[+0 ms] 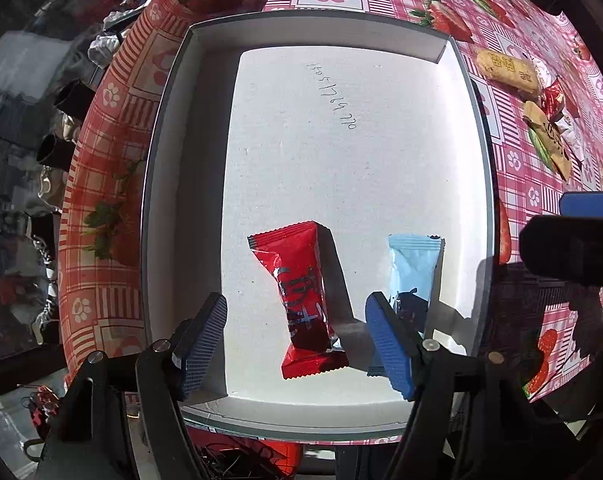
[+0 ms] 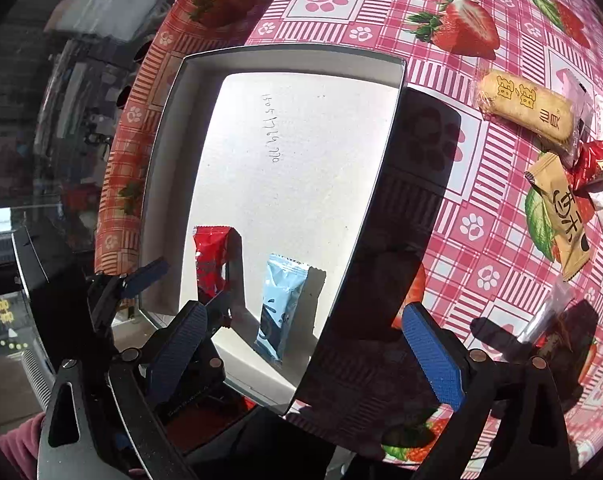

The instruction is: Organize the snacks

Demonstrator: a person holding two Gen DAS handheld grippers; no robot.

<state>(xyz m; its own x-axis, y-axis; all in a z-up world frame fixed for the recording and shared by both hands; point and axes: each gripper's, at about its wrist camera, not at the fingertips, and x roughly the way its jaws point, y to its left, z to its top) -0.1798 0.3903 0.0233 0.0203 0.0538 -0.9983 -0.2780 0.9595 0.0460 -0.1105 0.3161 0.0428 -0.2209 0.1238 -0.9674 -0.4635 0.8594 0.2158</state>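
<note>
A white box (image 1: 321, 16) with a dark rim lies on the tablecloth. On its floor lie a red snack packet (image 1: 301, 300) and a light blue packet (image 1: 415, 268), side by side and apart. My left gripper (image 1: 297, 312) hangs open over the red packet, with a gap at each blue pad. In the right wrist view, my right gripper (image 2: 304, 312) stands wide open above the box's near right rim (image 2: 381, 168). The blue packet (image 2: 281, 300) lies free below it, beside the red packet (image 2: 209, 256). The left gripper (image 2: 185, 288) shows there too.
Loose snacks lie right of the box on the strawberry and paw-print tablecloth (image 2: 481, 224): a yellow biscuit packet (image 2: 525, 110), a tan packet (image 2: 561, 216), a red wrapped sweet (image 2: 593, 160). The table edge (image 1: 101, 200) runs along the left; shoes and clutter lie on the floor below.
</note>
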